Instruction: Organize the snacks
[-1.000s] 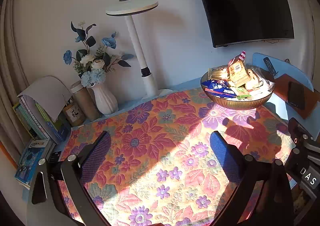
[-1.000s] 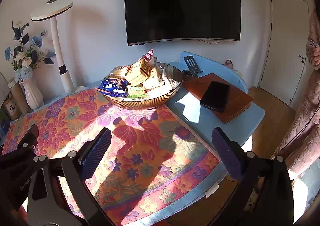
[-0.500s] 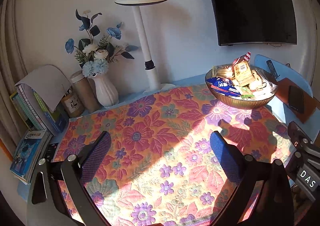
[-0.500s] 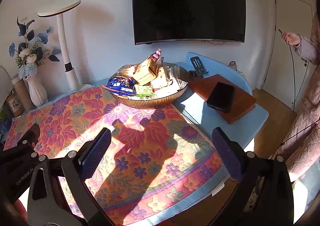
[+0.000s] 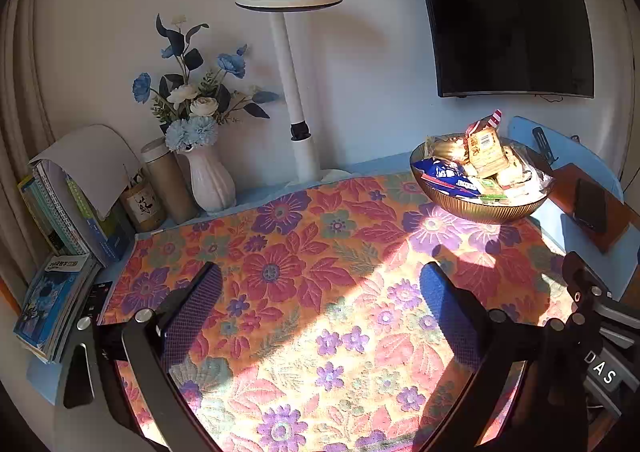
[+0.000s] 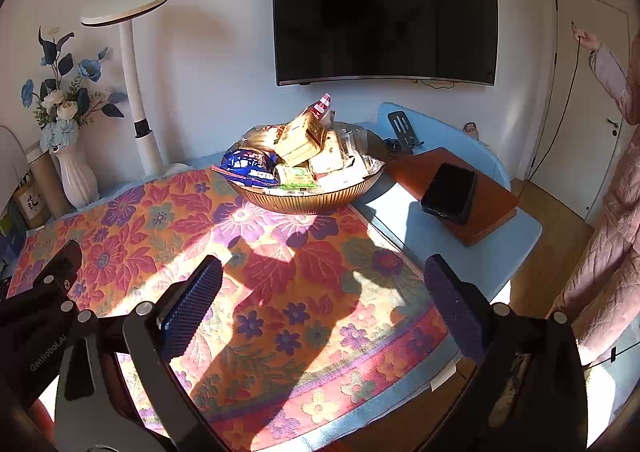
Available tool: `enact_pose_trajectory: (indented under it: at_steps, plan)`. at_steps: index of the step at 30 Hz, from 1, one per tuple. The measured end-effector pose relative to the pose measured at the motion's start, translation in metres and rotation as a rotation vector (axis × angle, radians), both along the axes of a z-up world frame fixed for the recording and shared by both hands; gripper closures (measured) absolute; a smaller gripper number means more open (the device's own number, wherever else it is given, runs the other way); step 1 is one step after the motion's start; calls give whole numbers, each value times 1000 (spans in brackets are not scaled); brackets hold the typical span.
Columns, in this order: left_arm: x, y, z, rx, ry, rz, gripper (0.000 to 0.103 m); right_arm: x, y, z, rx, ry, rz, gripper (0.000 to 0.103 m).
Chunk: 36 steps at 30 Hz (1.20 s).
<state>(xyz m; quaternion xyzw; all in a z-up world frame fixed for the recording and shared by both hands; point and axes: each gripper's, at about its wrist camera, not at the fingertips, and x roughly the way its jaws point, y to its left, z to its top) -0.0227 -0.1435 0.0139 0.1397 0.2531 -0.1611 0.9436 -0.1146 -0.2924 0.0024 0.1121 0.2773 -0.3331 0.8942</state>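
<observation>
Hovering over the floral tabletop (image 5: 320, 292) with left gripper (image 5: 320, 316) and right gripper (image 6: 324, 304) fingers spread, empty, snacks (image 6: 300, 155) looking gathered in the bowl (image 6: 308, 199), nothing left loose.

Home living room: wall-mounted TV (image 6: 384, 7), flower vase (image 5: 210, 179), floral tablecloth (image 5: 320, 292), books (image 5: 60, 211).

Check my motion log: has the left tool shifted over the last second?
Yes. In its own view the lamp and bowl drift right and shrink, so the open left tool has pulled back, swinging left.
</observation>
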Motion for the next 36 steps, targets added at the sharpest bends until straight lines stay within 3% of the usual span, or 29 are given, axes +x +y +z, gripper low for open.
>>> enact_pose_trajectory:
  at_steps: [9, 25, 36]
  plan:
    - [9, 8, -6, 0, 29, 24, 5, 16, 8, -1, -10, 11, 41, 3]
    - [49, 36, -20, 23, 63, 122, 5, 81, 26, -15, -28, 51, 145, 3]
    - [73, 46, -33, -1, 93, 174, 5, 105, 28, -26, -14, 69, 169, 3]
